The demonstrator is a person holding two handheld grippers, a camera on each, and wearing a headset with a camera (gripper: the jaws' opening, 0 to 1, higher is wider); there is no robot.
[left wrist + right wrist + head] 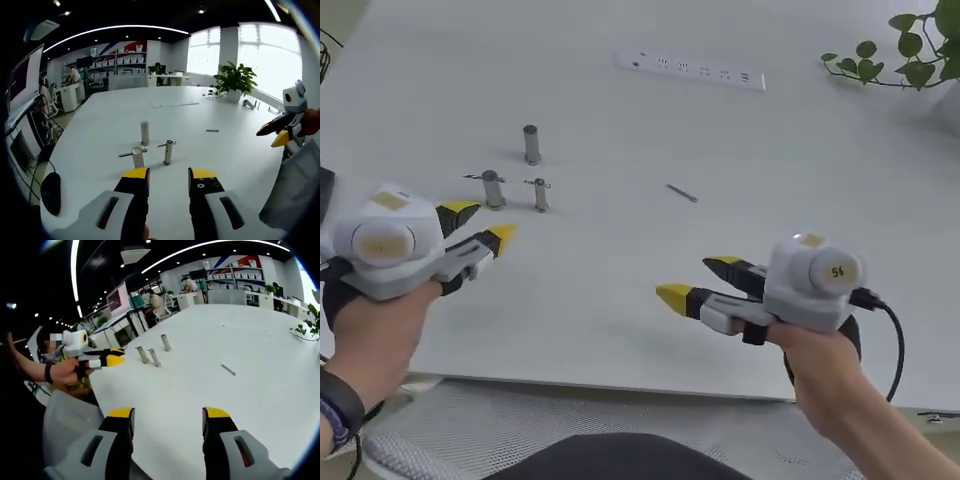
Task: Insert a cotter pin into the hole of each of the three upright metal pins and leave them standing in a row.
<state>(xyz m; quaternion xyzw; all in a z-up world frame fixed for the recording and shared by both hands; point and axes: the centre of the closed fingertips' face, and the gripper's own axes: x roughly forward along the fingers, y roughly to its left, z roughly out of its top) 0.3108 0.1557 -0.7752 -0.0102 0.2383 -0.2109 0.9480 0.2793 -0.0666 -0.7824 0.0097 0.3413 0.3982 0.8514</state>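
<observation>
1. My left gripper (pixel 169 175): jaws spread, nothing between them, held off the white tabletop (pixel 235 160) at its near-left side.
2. My right gripper (pixel 168 413): jaws spread too, empty, held above the near edge of the tabletop.
3. Head view: left gripper (pixel 482 220) and right gripper (pixel 697 278) are well apart, with the yellow tips turned in toward each other.
4. Just ahead of my left tips stand three metal pins, all upright on the tabletop and touching neither gripper.
5. The near-left pin (pixel 493 188) and near-right pin (pixel 540 194) stand side by side. The far pin (pixel 531 144) stands behind them, a bit apart, so the three form a cluster rather than one line.
6. The near-left pin has a cotter pin (pixel 473 177) through its top, sticking out to the left.
7. The near-right pin seems to carry a small one (pixel 535 183) through its top too. It is tiny, so I'm not fully sure.
8. The far pin's top is plain and smooth.
9. A loose cotter pin (pixel 682 193) lies flat on the tabletop, well right of the pins and ahead of my right gripper.
10. Farther back a white power strip (pixel 690 70) lies flat, and plant leaves (pixel 910 50) hang over the far-right corner.
</observation>
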